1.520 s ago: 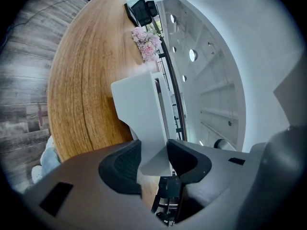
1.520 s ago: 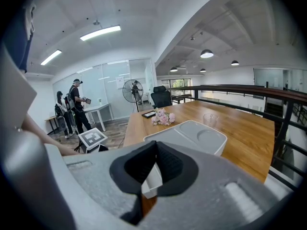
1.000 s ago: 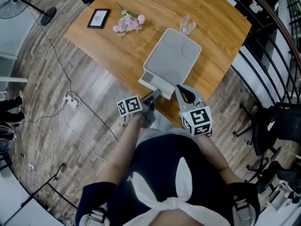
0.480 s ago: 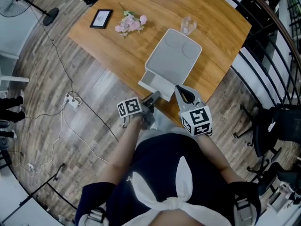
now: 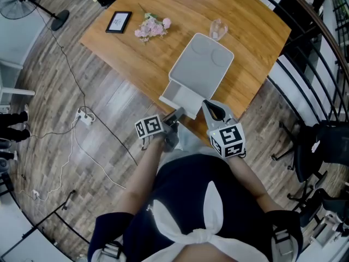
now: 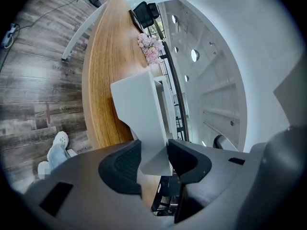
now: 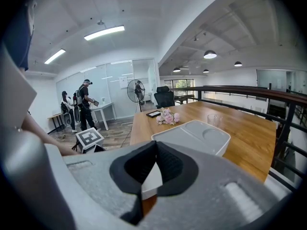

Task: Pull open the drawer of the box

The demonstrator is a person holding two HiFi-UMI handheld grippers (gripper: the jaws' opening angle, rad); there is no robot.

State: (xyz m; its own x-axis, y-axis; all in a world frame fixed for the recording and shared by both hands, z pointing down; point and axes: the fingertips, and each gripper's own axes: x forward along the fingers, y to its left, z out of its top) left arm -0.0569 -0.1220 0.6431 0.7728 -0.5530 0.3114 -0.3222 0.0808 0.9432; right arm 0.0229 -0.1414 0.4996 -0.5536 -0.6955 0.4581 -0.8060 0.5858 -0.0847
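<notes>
Holding the drawer of the grey box in the left gripper — drawer partway out

Sits on the wooden surface, close to the edge nearest the person, with the drawer front reaching out to about that edge. In the left gripper view, squeezed shut on the drawer's thin front lip, one dark pad pressing on each side of it. In the right gripper view, closed up on the right gripper, pads touching at the tips and nothing held between them. Rests just beside the drawer's right corner, near the front of the box. Farther back on the surface, pink flowers with a small dark frame beside them, and a clear glass just behind the box — all well apart from both grippers
</notes>
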